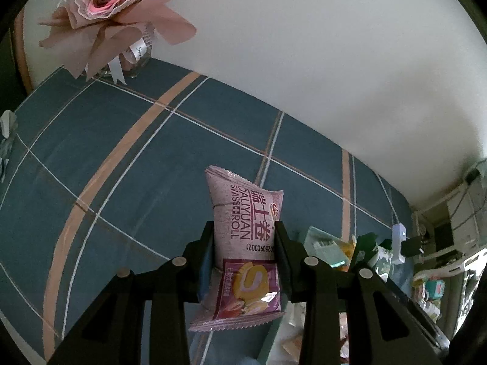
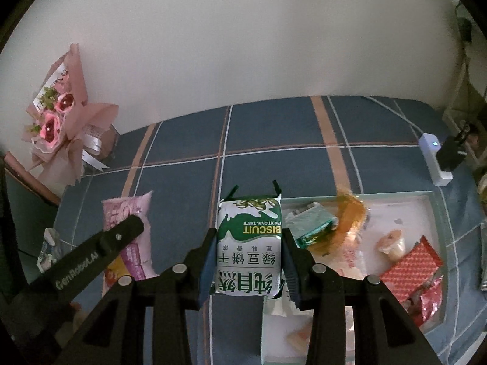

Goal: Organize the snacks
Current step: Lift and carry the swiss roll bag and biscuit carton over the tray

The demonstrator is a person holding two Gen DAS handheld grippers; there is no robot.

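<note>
Two packets were in my grip. My left gripper (image 1: pixel 243 234) pinched a pink cake roll (image 1: pixel 243 243). My right gripper (image 2: pixel 248 238) clamped a green biscuit pack (image 2: pixel 249 243), tray (image 2: pixel 438 210) at three o'clock.

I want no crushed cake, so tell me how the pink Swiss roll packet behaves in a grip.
The pink Swiss roll packet looks puffy and soft: its sides pinch inward where the left gripper clamps it, so it probably squashes easily. It stands out past the fingers without drooping, suggesting it is light. The glossy wrapper may slip.
</note>
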